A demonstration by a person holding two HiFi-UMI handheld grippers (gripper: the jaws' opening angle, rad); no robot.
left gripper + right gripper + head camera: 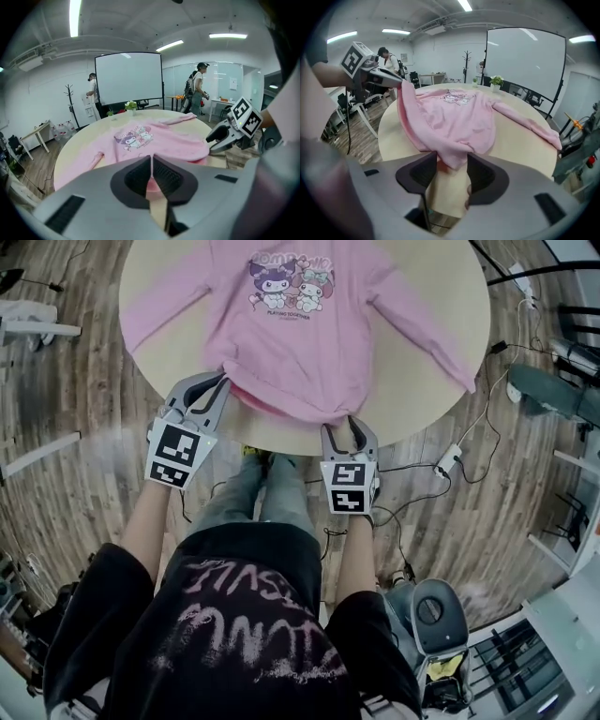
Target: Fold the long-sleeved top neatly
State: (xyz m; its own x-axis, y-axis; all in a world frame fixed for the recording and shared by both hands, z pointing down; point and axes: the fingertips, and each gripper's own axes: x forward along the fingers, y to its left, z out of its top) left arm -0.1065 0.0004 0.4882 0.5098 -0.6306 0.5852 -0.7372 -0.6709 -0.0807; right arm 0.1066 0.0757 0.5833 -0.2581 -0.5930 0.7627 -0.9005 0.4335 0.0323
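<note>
I'm looking at the long-sleeved top (300, 343) spread front-up on the round table (422, 409), with its cartoon print (291, 282) facing the ceiling. At the far left, one sleeve (155, 310) lies flat and angles out toward the table's edge. Next along, the left gripper (223, 381) is at the near left corner of the hem. Its own view shows the jaws clenched together with a sliver of pink cloth pinched between the pads. From the right gripper view, that corner hangs lifted off the tabletop from those jaws, with the fabric draping down in a fold. Between my two tools the hem is rumpled along the near edge of the table, while the rest of the body stays flat. Further right, the right gripper (343, 427) is at the near right corner of the hem. Its jaws stand wide apart, and the corner of the cloth lies loose between the pads on the tabletop, not gripped. Past it, the other sleeve (427, 324) slants out to the table's right edge. Off the table at the right, a white power strip (448, 461) and its cable lie on the wooden floor (75, 484).
</note>
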